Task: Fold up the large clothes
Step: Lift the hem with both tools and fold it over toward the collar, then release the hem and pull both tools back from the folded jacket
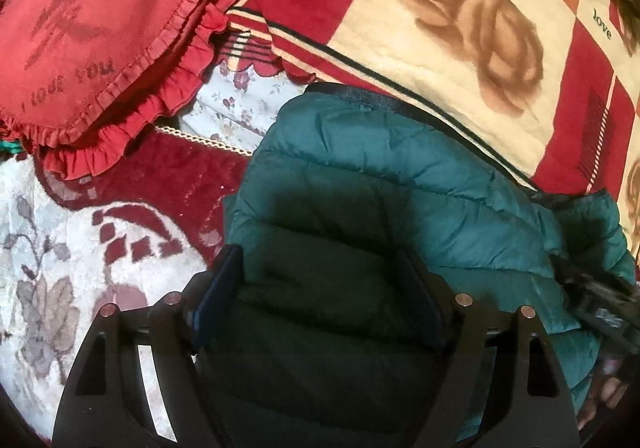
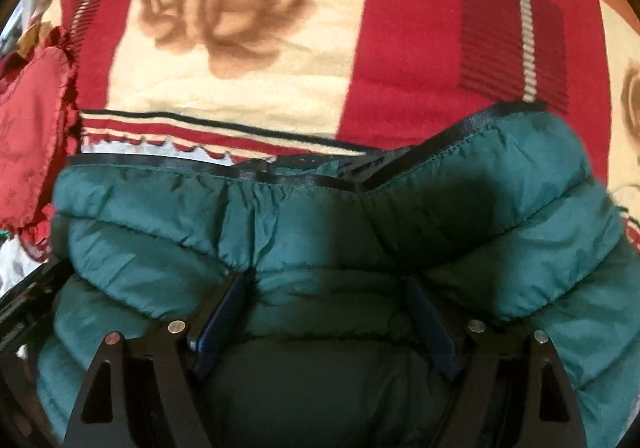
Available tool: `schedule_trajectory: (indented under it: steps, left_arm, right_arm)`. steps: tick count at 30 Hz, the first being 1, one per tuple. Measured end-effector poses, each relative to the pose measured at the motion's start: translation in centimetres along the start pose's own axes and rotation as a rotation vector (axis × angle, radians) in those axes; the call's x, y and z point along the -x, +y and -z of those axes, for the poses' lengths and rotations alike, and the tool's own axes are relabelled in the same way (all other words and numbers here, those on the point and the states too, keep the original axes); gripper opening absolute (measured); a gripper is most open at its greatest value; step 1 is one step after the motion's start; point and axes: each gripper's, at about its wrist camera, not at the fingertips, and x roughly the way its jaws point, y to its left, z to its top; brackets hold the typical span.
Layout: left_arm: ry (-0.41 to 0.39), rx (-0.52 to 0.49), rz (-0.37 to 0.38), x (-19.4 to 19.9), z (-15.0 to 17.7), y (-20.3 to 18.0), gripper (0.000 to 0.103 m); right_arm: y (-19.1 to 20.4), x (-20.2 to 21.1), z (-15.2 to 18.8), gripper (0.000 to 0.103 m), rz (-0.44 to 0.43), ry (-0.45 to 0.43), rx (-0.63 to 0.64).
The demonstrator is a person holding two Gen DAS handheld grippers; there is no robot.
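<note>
Two grippers, left gripper (image 1: 320, 260) and right gripper (image 2: 326, 284), fingers spread wide, low over the green puffer jacket (image 1: 400, 187).

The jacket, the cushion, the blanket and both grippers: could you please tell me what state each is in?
Jacket: green, puffy, bunched, lying partly on the blanket.
Cushion: red, heart-shaped, lying flat beside the blanket.
Blanket: rose-patterned, spread out.
Left gripper: jaws open over the jacket.
Right gripper: jaws open, jacket fabric between them.
</note>
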Motion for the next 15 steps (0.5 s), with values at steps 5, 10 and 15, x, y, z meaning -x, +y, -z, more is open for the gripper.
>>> schedule_trajectory:
  steps: [5, 10, 15]
  left_arm:
    - [-0.024, -0.010, 0.022, 2.9, 0.3, -0.2, 0.080]
    - [-0.061, -0.045, 0.050, 5.1, 1.2, -1.3, 0.080]
    - [-0.030, -0.096, 0.029, 4.3, 2.0, -3.0, 0.080]
  right_arm:
    - [-2.4, 5.5, 1.0, 0.081, 0.028, -0.084, 0.009]
    - [-6.5, 7.7, 2.5, 0.081, 0.064, -0.113, -0.053]
    - [-8.7, 6.0, 3.3, 0.082, 0.109, -0.070, -0.080]
